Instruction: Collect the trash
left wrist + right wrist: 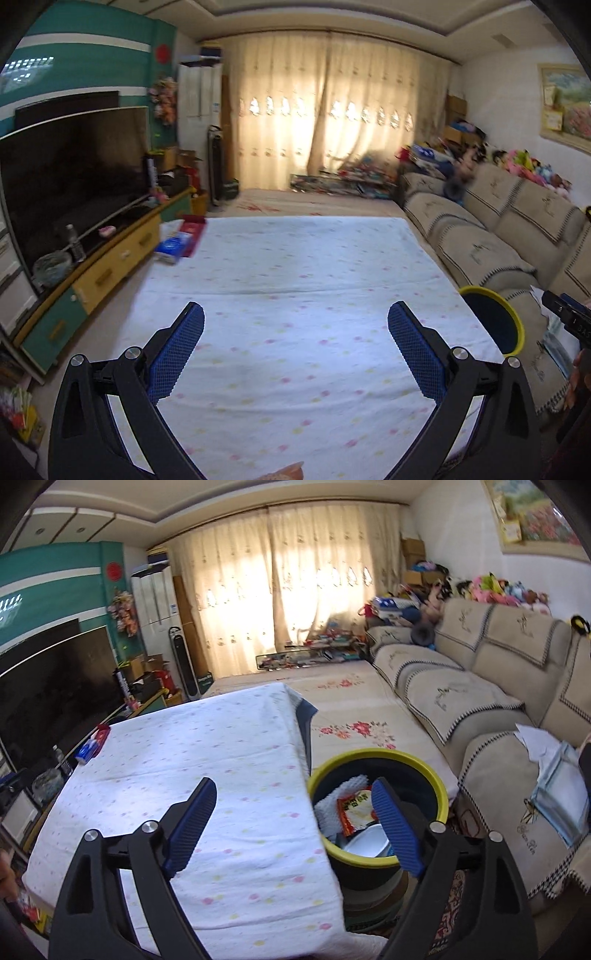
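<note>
Yellow-rimmed bin (pixel 380 771) sits off the table's right edge, already holding wrappers, while the last packets (pixel 181 238) lie at the far-left corner of the cloth (pixel 295 295), nearer the left gripper (pixel 295 328); both it and the right gripper (pixel 293 805) are spread and empty.

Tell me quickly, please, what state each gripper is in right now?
Left gripper: open, nothing between its fingers.
Right gripper: open, holding nothing, beside the bin.
</note>
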{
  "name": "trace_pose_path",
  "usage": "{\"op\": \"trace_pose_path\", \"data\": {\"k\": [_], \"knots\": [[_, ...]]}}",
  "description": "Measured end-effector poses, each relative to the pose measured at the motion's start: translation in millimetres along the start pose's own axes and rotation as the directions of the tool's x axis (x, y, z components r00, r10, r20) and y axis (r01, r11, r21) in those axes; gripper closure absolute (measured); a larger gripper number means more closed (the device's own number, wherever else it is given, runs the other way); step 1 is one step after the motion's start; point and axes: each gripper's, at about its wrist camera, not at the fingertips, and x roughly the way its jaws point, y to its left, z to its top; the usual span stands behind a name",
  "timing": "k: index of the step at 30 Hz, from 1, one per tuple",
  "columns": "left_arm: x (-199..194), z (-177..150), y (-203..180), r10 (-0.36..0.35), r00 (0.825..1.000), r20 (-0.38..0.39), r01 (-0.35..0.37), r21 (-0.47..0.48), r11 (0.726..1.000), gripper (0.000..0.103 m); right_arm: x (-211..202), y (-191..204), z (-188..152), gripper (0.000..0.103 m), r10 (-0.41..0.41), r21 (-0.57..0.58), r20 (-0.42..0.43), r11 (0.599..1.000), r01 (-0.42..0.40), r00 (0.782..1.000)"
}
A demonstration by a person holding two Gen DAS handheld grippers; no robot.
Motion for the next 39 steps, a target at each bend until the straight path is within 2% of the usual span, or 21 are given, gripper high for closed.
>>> {"op": "trace_pose_path", "data": {"k": [4,8,14,39], "knots": [[-26.3,-7.3,24.3,0.027,0.999,0.04,-0.025,-0.058,0.998,0.005,-9.7,12.1,-7.3,0.019,0.016,-0.023,0.0,1.0,-0.016,1.0],[-38.6,-15.7,32.3,0.026,0.999,0.039,-0.023,-0.079,0.997,0.005,-16.5,20.7,-13.7,0.017,0.02,-0.037,-0.002,0.999,-0.02,1.0],[-41.3,-18.9,14.7,0.027,0.999,0.032,-0.025,-0.06,0.998,0.005,-20.0,24.4,-15.4,0.016,0.021,-0.047,0.001,0.999,-0.021,1.0],[-41.3,-15.8,10.1,0.028,0.999,0.04,-0.026,-0.048,0.999,0.005,-18.6,25.1,-11.7,0.015,0.03,-0.032,0.006,0.999,-0.03,1.0]]}}
